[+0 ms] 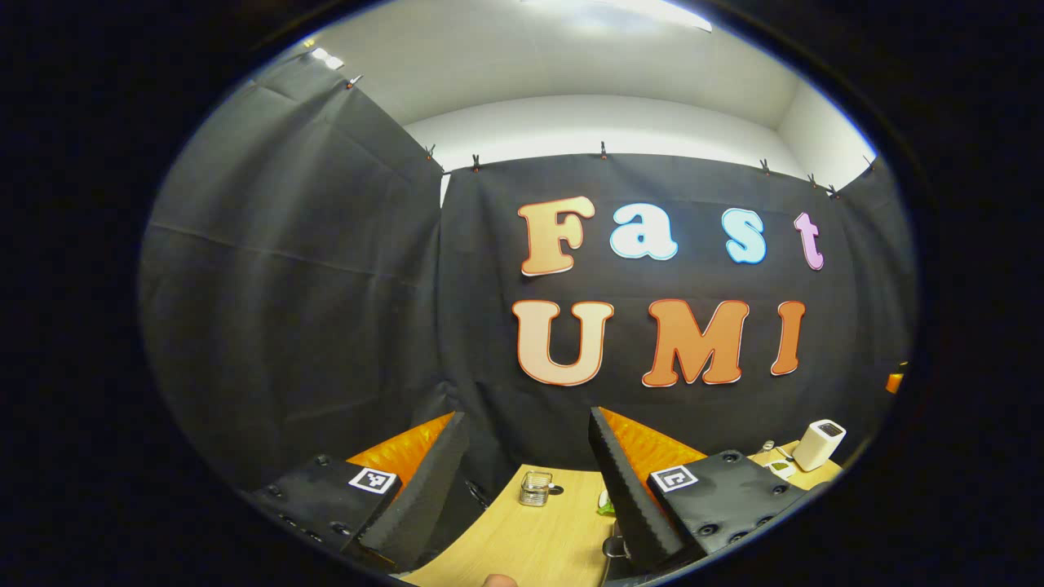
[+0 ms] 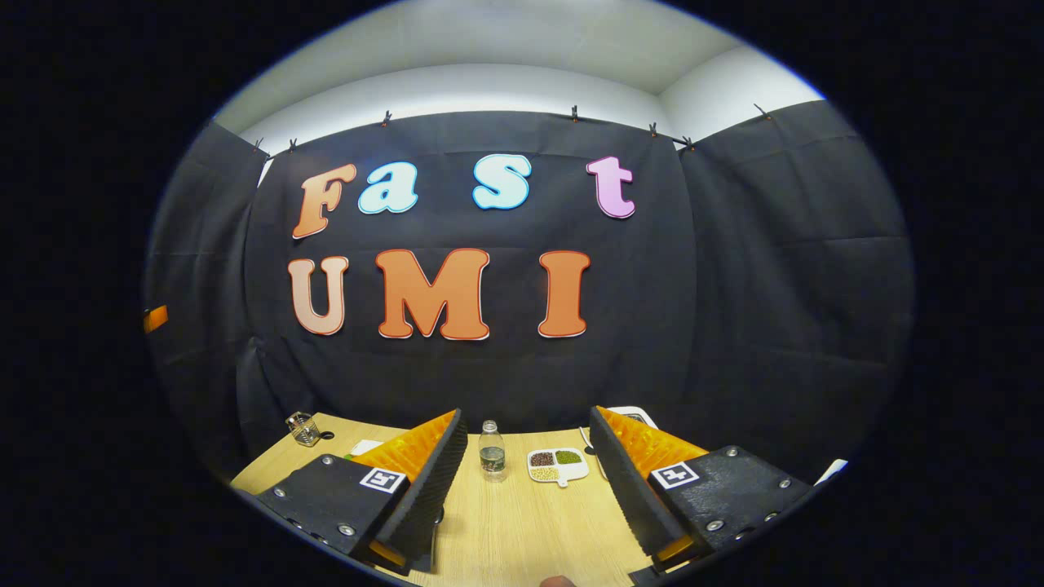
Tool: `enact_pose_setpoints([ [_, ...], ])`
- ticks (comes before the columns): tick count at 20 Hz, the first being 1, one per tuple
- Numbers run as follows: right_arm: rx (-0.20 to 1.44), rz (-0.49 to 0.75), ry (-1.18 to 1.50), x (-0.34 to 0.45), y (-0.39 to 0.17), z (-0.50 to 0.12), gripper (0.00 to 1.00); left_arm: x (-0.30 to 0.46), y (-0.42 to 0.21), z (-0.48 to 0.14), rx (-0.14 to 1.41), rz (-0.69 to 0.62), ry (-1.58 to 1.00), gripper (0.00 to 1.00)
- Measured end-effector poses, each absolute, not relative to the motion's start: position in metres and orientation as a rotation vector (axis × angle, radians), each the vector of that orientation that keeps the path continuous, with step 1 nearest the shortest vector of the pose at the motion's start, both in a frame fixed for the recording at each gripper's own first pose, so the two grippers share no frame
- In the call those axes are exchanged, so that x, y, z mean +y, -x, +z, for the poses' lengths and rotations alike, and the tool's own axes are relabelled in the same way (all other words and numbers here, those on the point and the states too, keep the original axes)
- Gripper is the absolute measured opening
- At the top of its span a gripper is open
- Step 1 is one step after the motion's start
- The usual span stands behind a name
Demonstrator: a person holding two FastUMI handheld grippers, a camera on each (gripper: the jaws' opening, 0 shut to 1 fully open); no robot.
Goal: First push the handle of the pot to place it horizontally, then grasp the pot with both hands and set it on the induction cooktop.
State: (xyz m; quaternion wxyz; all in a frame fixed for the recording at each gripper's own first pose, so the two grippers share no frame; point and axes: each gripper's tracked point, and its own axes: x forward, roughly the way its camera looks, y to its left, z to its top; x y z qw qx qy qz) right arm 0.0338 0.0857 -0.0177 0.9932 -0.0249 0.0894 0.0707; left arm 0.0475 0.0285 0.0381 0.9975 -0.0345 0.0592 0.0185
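Your left gripper [image 1: 528, 465] and right gripper [image 2: 528, 456] both gape wide, holding nothing (square coded tags on each), above the wooden table [image 2: 522, 522]; no label is legible.

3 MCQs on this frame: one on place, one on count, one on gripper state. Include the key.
1. In the right gripper view, the water bottle stands:
A. left of the divided dish
B. on the dish
C. right of it

2. Compartments in the dish:
A. one
B. three
C. six

3. The right gripper is:
A. shut on the bottle
B. shut on nothing
C. open

Key: 1 A, the bottle sits to the dish's left on the wooden table; 2 B, three fillings show; 3 C, its fingers stand wide apart with table between them.
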Motion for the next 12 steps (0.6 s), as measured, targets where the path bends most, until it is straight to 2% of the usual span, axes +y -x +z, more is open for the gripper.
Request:
enact_pose_setpoints([
  [4, 0.143, 0.125, 0.044, 0.071, -0.027, -0.003, 0.94, 0.029, -0.030, 0.062, 0.088, 0.029, 0.046, 0.99],
  [5, 0.139, 0.125, 0.039, 0.069, -0.024, -0.002, 1.00, 0.023, -0.027, 0.064, 0.082, 0.018, 0.050, 0.99],
  [6, 0.136, 0.124, 0.034, 0.068, -0.022, -0.001, 0.99, 0.019, -0.025, 0.066, 0.076, 0.007, 0.053, 0.99],
  [7, 0.135, 0.121, 0.035, 0.066, -0.021, -0.001, 0.94, 0.015, -0.024, 0.067, 0.073, 0.000, 0.051, 0.99],
  [9, 0.138, 0.111, 0.040, 0.062, -0.021, -0.004, 0.94, 0.012, -0.026, 0.066, 0.068, -0.004, 0.043, 0.99],
  [10, 0.145, 0.108, 0.041, 0.061, -0.021, -0.006, 0.99, 0.009, -0.029, 0.064, 0.071, -0.008, 0.042, 0.99],
  [11, 0.151, 0.107, 0.036, 0.060, -0.021, -0.009, 0.99, 0.005, -0.030, 0.060, 0.077, -0.018, 0.050, 0.99],
  [12, 0.158, 0.107, 0.031, 0.060, -0.021, -0.011, 0.94, 0.001, -0.032, 0.057, 0.085, -0.027, 0.062, 0.99],
])
